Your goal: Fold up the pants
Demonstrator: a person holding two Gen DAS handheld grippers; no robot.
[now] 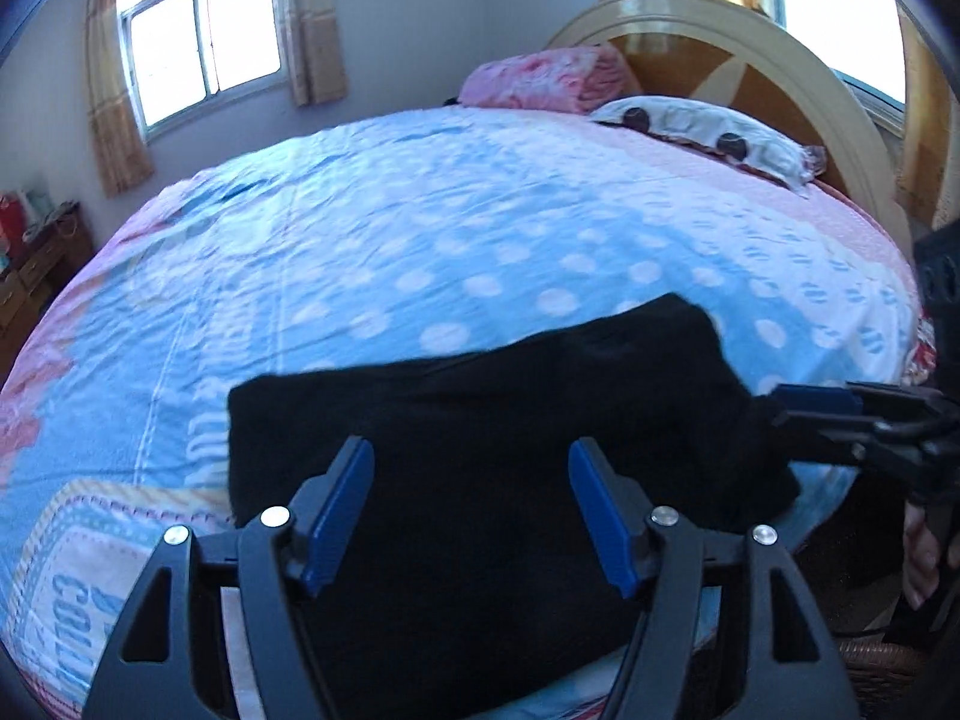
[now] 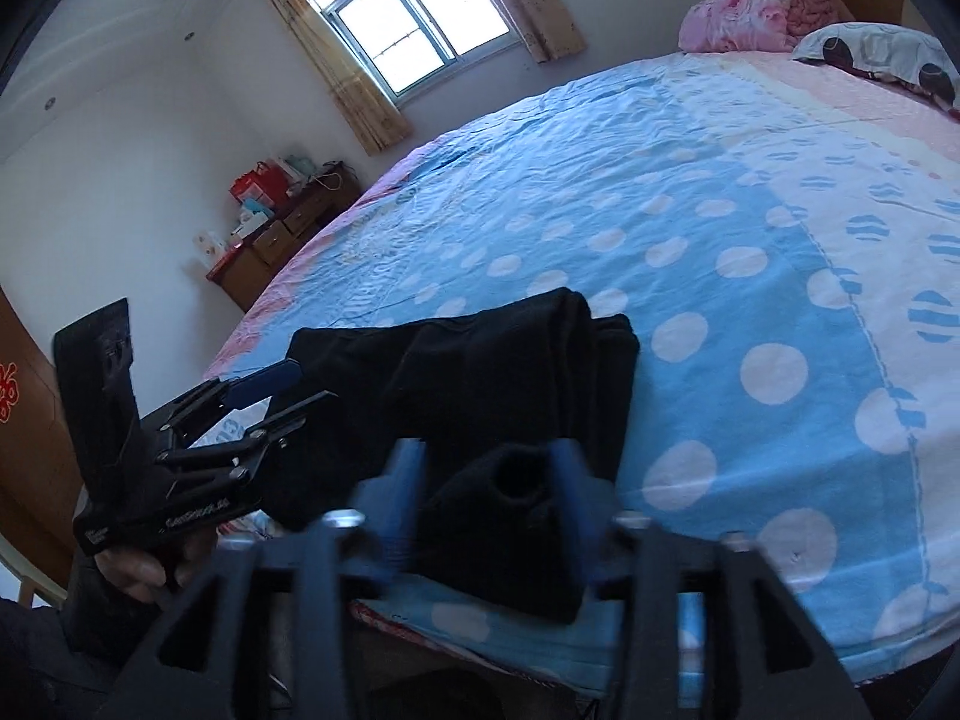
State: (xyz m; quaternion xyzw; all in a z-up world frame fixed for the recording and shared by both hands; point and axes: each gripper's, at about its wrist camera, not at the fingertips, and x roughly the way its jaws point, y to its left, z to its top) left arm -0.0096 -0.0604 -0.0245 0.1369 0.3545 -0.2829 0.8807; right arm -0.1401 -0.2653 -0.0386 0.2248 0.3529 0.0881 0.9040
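The black pants (image 1: 480,420) lie folded into a thick bundle on the near edge of the bed; they also show in the right wrist view (image 2: 480,372). My left gripper (image 1: 471,468) is open, its blue pads spread wide just above the bundle's near side, holding nothing. It shows from the side in the right wrist view (image 2: 300,387). My right gripper (image 2: 486,468) has its blurred blue fingers (image 2: 411,480) close on either side of a bunched end of the pants. In the left wrist view it (image 1: 780,405) reaches the bundle's right edge.
The bed (image 1: 420,240) has a blue polka-dot sheet. A pillow (image 1: 708,132) and a pink folded blanket (image 1: 540,81) lie by the wooden headboard (image 1: 750,60). A wooden dresser (image 2: 282,234) with boxes stands by the wall under a window (image 2: 414,18).
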